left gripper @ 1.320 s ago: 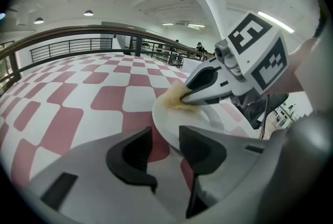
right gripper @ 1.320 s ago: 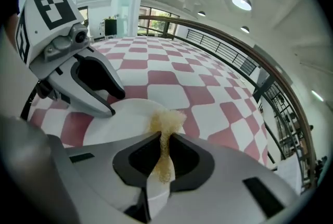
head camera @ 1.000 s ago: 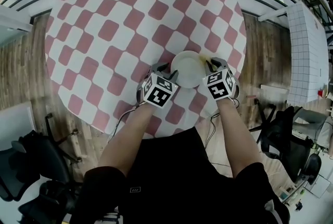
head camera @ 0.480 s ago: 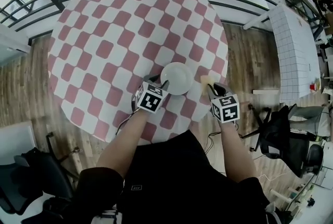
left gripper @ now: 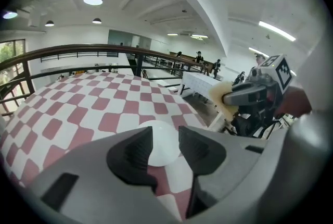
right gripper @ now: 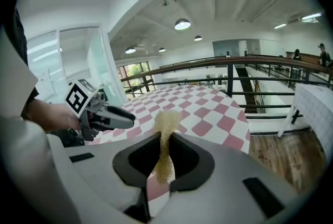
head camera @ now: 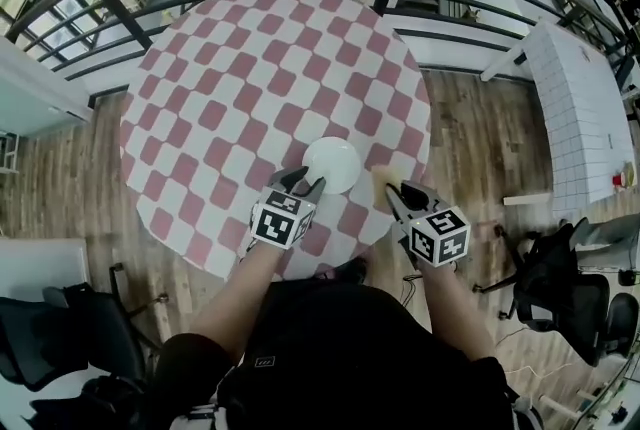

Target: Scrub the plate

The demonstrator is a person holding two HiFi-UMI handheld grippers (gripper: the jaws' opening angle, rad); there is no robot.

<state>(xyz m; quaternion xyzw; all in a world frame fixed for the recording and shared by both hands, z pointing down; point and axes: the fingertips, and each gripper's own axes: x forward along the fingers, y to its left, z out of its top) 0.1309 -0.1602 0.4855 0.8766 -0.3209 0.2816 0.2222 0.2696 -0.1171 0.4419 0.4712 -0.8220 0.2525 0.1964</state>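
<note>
Head view: the white plate [head camera: 331, 164] lies on the checked table [head camera: 220, 98], with my left gripper [head camera: 303, 184] at the plate's 7 o'clock. Left gripper view: its jaws stand apart and hold nothing. Right gripper view: my right gripper [right gripper: 165, 163] pinches the yellow sponge [right gripper: 166, 124]. I think I should steady the rim first, then rub flat.

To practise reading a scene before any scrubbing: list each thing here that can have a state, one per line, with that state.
table, covered with a checked cloth
plate, flat on the table, empty, not gripped
right tool, shut on the sponge
sponge, pinched between the jaws, held off the plate
left tool, open, nothing gripped, plate just ahead of it
</note>
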